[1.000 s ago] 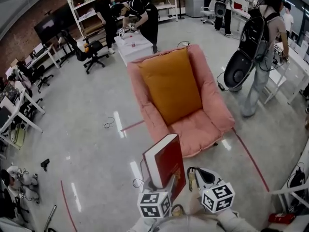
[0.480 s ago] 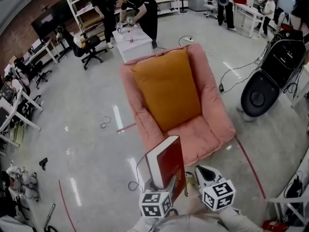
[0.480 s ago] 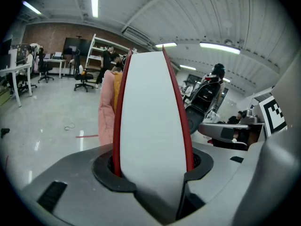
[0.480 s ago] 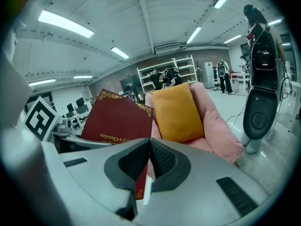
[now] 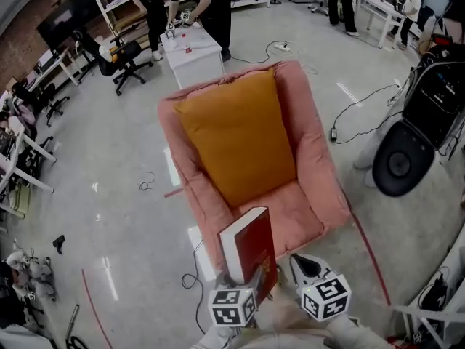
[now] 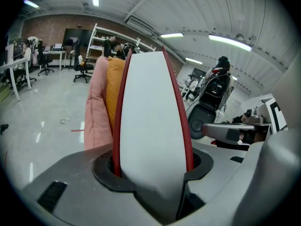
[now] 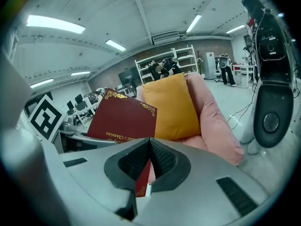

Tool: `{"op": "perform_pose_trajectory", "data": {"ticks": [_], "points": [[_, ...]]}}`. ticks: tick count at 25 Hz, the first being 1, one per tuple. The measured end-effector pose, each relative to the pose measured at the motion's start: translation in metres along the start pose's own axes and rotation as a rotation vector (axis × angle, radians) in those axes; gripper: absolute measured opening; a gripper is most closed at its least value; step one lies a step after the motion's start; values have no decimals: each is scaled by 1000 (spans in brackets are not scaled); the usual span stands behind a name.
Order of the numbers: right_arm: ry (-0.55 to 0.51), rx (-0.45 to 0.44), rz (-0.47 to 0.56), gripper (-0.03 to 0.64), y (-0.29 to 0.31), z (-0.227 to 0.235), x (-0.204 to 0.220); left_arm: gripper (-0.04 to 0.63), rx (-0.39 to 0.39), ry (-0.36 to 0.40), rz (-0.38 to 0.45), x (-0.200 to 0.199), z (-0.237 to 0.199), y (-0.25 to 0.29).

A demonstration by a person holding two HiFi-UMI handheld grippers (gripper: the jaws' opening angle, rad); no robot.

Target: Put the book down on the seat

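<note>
A dark red hardback book stands upright in my left gripper, whose jaws are shut on its lower edge. In the left gripper view the white page edge fills the middle, with a red cover on each side pressed by the jaws. My right gripper hovers just right of the book, shut and holding nothing; its pads meet. Ahead is a pink armchair with an orange back cushion. Its pink seat lies just beyond the book.
A white table with people at it stands behind the armchair. A black wheeled machine is at the right, with cables on the floor. Red tape runs by the chair's right side. Desks and office chairs line the left.
The armchair has come nearer and now sits just beyond the book. The person with the black machine at the right has left view. The book stays in the left gripper.
</note>
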State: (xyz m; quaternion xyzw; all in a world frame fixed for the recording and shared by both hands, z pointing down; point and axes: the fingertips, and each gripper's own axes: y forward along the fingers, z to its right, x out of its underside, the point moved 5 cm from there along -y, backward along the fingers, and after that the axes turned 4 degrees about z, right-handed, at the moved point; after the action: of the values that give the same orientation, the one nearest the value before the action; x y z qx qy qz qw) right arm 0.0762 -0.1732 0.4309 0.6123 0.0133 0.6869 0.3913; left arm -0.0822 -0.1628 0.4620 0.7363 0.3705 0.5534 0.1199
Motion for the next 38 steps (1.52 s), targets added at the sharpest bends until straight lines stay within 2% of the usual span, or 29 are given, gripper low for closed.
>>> {"op": "perform_pose_trajectory", "data": {"ticks": [11, 24, 38], "points": [[70, 43, -55, 5, 33, 72, 3, 255, 8, 8, -85, -6, 15, 90], [95, 65, -122, 5, 100, 129, 41, 256, -20, -17, -225, 33, -11, 190], [143, 95, -175, 5, 139, 168, 87, 258, -59, -119, -292, 71, -39, 276]]}}
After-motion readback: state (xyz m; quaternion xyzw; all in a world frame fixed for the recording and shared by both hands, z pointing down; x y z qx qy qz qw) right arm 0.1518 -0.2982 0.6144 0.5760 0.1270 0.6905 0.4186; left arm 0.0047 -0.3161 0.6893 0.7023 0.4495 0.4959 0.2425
